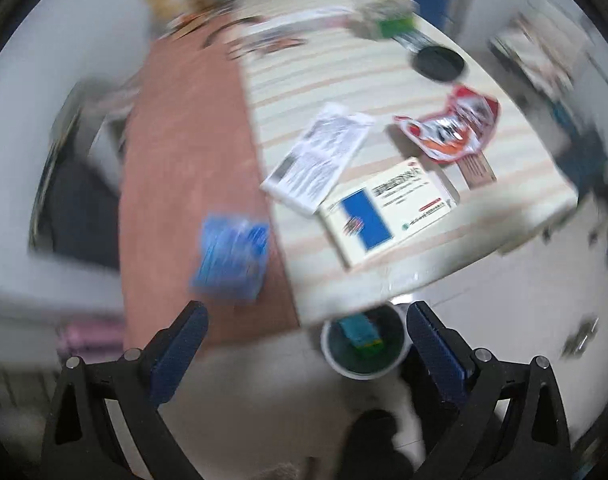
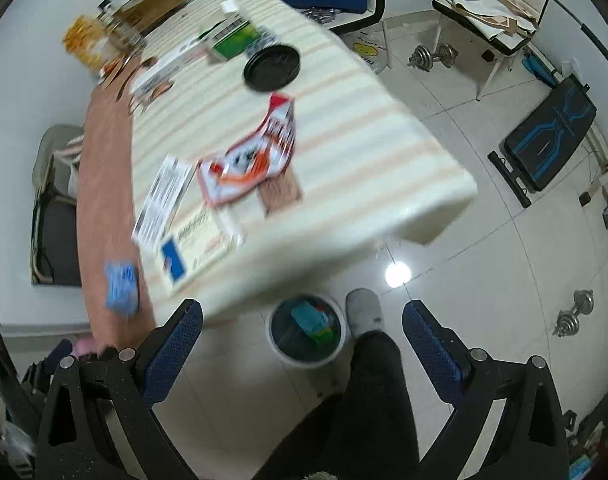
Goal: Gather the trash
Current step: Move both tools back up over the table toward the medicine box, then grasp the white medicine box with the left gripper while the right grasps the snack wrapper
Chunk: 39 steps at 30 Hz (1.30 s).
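Observation:
On the striped table [image 1: 344,76] [image 2: 364,152] lie a red-and-white snack wrapper [image 1: 452,124] [image 2: 251,160], a printed paper leaflet [image 1: 320,156] [image 2: 161,198], a white box with a blue patch [image 1: 384,210] [image 2: 195,246] and a blue packet [image 1: 231,258] [image 2: 121,288] on the brown runner. A white bin [image 1: 364,340] [image 2: 306,330] with a teal-and-green box inside stands on the floor under the table's near edge. My left gripper [image 1: 308,332] is open and empty above the bin. My right gripper [image 2: 301,328] is open and empty above the bin.
A black round lid [image 1: 438,62] [image 2: 271,68], a green box [image 1: 396,26] [image 2: 235,42] and jars [image 2: 91,42] sit at the table's far end. Dumbbells [image 2: 432,56], a chair [image 2: 496,4] and a black bench [image 2: 552,140] stand on the tiled floor. A person's slippered foot [image 2: 364,312] is beside the bin.

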### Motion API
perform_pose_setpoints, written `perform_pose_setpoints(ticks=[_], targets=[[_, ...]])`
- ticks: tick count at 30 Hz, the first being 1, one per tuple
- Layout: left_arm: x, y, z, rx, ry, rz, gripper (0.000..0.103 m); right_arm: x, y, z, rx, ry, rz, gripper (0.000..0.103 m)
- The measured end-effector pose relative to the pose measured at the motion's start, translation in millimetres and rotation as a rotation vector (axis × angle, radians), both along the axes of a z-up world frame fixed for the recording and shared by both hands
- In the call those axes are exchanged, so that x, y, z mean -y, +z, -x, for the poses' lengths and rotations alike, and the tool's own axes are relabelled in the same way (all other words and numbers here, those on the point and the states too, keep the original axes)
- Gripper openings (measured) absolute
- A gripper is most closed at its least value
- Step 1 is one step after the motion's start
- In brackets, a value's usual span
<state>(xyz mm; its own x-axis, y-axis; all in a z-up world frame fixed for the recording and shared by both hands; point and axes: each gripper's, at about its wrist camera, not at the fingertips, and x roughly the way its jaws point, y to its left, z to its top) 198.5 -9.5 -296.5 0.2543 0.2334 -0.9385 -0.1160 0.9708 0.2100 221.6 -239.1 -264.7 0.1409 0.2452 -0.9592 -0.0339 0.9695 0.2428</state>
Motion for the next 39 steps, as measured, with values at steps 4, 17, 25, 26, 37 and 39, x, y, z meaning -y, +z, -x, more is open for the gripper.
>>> perform_pose_setpoints(ticks=[4,17,25,26,37,39], targets=[[16.3,-27.7,-49.8,-0.112,-0.180,-0.065,0.102,7.4,-31.2,-61.4,-0.046,-0.008,0.010,0.098],[49.3,-91.6,-141.6,-0.386,-0.566,0.031,0.100,20.5,-113.3,-153.1,-0.233,0.084,0.023,0.097],[56.8,-111.0,-146.4,-0.416,-0.533,0.102,0.085,13.7,-119.8,-169.9,-0.250,0.117,-0.034,0.097],[53.2,-111.8,-144.6,-0.407,-0.509,0.115,0.085,12.0,-119.4,-171.6,-0.243,0.114,-0.050,0.097],[-43.2,-111.3,-120.2,-0.227,0.394,0.289,0.085,-60.1,-134.4,-193.3,-0.197,0.139,-0.194,0.068],[-41.9,-112.7,-120.8,-0.221,0.421,0.276,0.086,-75.4,-132.8,-191.9,-0.189,0.166,-0.156,0.061]])
